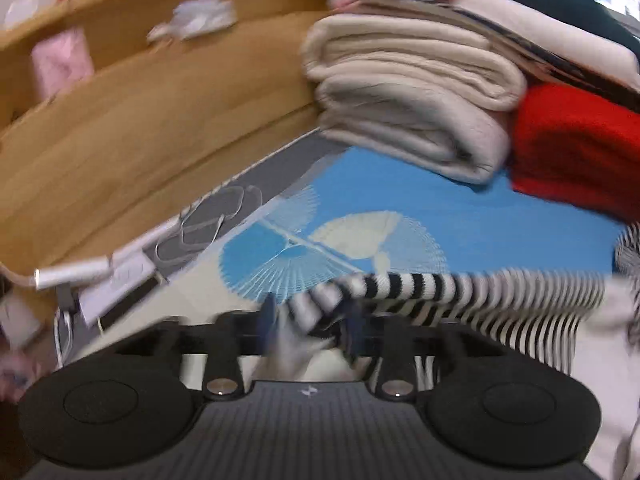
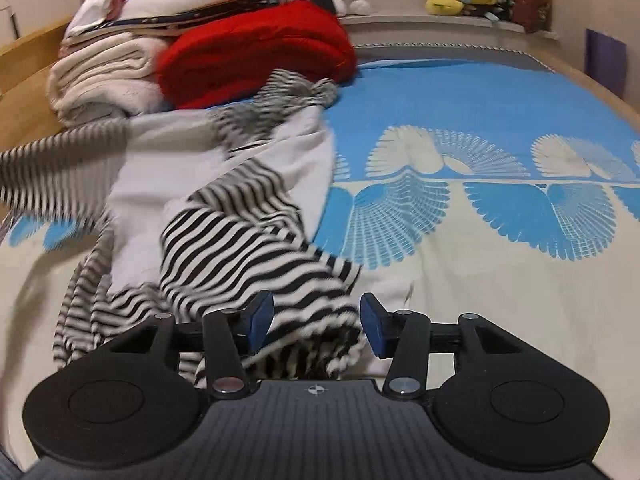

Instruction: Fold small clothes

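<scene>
Blue bedspread clear rightward; striped garment between both spread grippers.

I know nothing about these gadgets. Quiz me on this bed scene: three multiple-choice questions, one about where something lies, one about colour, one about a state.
1. Where is the red blanket?
A. right of the beige blanket
B. on the windowsill
C. between the gripper's fingers

2. What colours are the garment's stripes?
A. red and blue
B. black and white
C. green and yellow

3. How does the right gripper stand?
A. clamped shut on a toy
B. fingers apart, striped cloth between them
C. out of sight

Answers:
1 A, in the right wrist view the red blanket lies against the beige one's right side.
2 B, dark and white bands run across the cloth.
3 B, a clear gap shows between the blue pads, with the garment lying in it.
</scene>
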`<state>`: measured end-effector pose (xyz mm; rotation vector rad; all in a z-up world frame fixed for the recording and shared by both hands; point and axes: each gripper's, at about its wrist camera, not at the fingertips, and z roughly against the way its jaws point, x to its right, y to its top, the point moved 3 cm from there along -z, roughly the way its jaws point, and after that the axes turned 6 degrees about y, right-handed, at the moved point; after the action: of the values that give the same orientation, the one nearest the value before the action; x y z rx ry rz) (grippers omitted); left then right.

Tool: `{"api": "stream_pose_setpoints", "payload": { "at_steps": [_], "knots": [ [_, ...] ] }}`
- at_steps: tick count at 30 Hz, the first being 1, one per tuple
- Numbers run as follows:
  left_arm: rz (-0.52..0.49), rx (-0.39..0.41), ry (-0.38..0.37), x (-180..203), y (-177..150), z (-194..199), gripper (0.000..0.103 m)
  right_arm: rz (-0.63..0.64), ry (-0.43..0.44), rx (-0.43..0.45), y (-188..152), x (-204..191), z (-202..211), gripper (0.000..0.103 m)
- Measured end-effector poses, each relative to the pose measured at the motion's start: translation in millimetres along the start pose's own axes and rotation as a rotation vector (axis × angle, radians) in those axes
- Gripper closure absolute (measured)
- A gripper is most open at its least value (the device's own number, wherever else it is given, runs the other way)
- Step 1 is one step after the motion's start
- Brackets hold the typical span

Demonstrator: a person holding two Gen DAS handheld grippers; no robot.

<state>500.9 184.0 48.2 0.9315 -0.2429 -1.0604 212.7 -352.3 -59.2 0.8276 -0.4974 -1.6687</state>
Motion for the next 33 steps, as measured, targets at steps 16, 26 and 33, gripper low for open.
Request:
{"api": "stream_pose_setpoints", "payload": {
  "at_steps": [16,26,33],
  "knots": [
    [-0.346,-0.278,-0.442,113,-261,56,0.0,0.019,0.417,-0.437,-51,-74,-70,0.048],
    [-0.306,-0.413,-0.495,123,-281,21,0.0,0.084,0.05,-0.09,17,0,-50,0.025],
    [-0.371,-0.361,-0.483,142,-279,27,0.001,0.109,0.104,-0.421,8,7,-134,0.101]
  ]
}}
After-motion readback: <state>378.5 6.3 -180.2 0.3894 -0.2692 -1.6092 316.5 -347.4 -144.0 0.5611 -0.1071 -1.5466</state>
